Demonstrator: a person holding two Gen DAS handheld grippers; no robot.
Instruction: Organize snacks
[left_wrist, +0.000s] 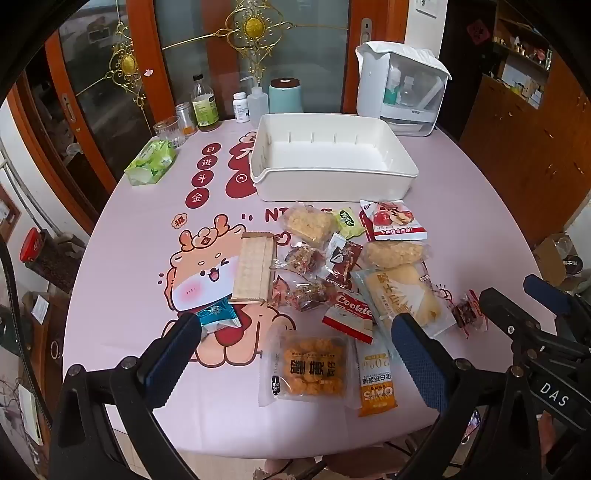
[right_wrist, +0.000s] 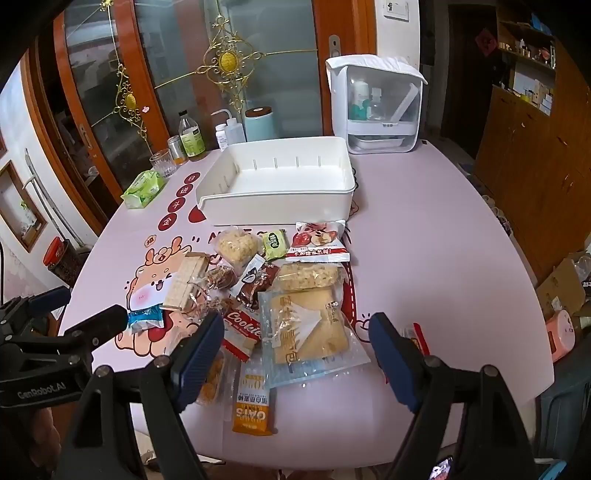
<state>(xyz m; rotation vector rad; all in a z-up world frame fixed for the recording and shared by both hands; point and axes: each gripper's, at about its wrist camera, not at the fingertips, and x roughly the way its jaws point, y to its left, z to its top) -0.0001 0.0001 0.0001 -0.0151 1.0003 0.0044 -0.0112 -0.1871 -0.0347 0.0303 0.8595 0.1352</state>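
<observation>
A heap of wrapped snacks lies on the pink tablecloth in front of an empty white bin (left_wrist: 332, 177) (right_wrist: 277, 206). My left gripper (left_wrist: 295, 350) hovers open above an orange biscuit packet (left_wrist: 306, 365), with an oats bar (left_wrist: 376, 380) beside it. My right gripper (right_wrist: 297, 354) is open above a clear bread packet (right_wrist: 306, 325), its pads apart from it. A Cookie pack (left_wrist: 351, 314), a wafer pack (left_wrist: 253, 267), a blue sachet (left_wrist: 218, 317) and a red apple-print bag (left_wrist: 395, 221) lie around. Neither gripper holds anything.
A green tissue pack (left_wrist: 151, 162), a glass (left_wrist: 170, 131), bottles, a teal canister (left_wrist: 285, 96) and a white appliance (left_wrist: 402, 88) line the table's far edge. A small red candy (left_wrist: 469, 314) lies right of the heap. A wooden cabinet stands on the right.
</observation>
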